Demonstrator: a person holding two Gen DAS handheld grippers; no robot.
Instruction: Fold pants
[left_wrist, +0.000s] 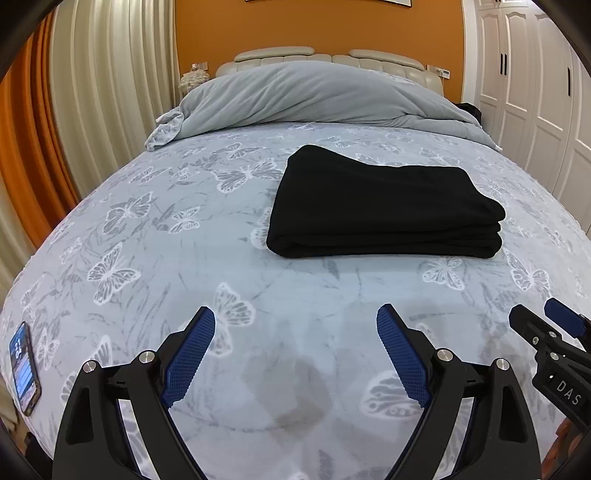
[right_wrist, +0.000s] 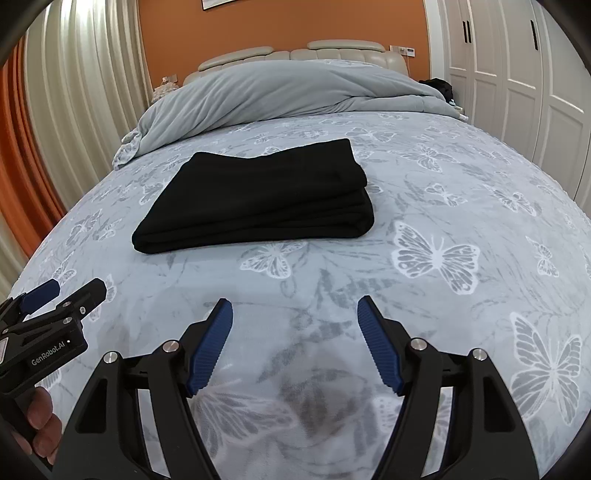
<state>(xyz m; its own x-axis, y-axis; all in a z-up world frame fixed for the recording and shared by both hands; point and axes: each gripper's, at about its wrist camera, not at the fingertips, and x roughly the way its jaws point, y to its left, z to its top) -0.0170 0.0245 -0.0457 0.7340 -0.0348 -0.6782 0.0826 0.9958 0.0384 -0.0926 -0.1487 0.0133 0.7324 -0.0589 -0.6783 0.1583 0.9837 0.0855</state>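
Pants: the black pants (left_wrist: 384, 210) lie on the bed (left_wrist: 207, 258), folded into a thick rectangle of several layers, around the middle of the butterfly sheet, before the grey duvet (left_wrist: 314, 96) at the head end.
Left gripper: the left gripper (left_wrist: 295, 354) is spread wide, holds nothing, and hovers near the foot edge, well apart from the pants.
Right gripper: the right gripper (right_wrist: 295, 345) is also spread and empty, just beside the left one.
Handling: I judge the cloth soft, light and limp; the layers can slide apart if only the top one is pinched.
Hold: better to take the stacked right edge (right_wrist: 364, 206), all layers together.
Task stage: the folding looks finished.
Phone: a smartphone (left_wrist: 25, 373) lies at the left edge of the bed.
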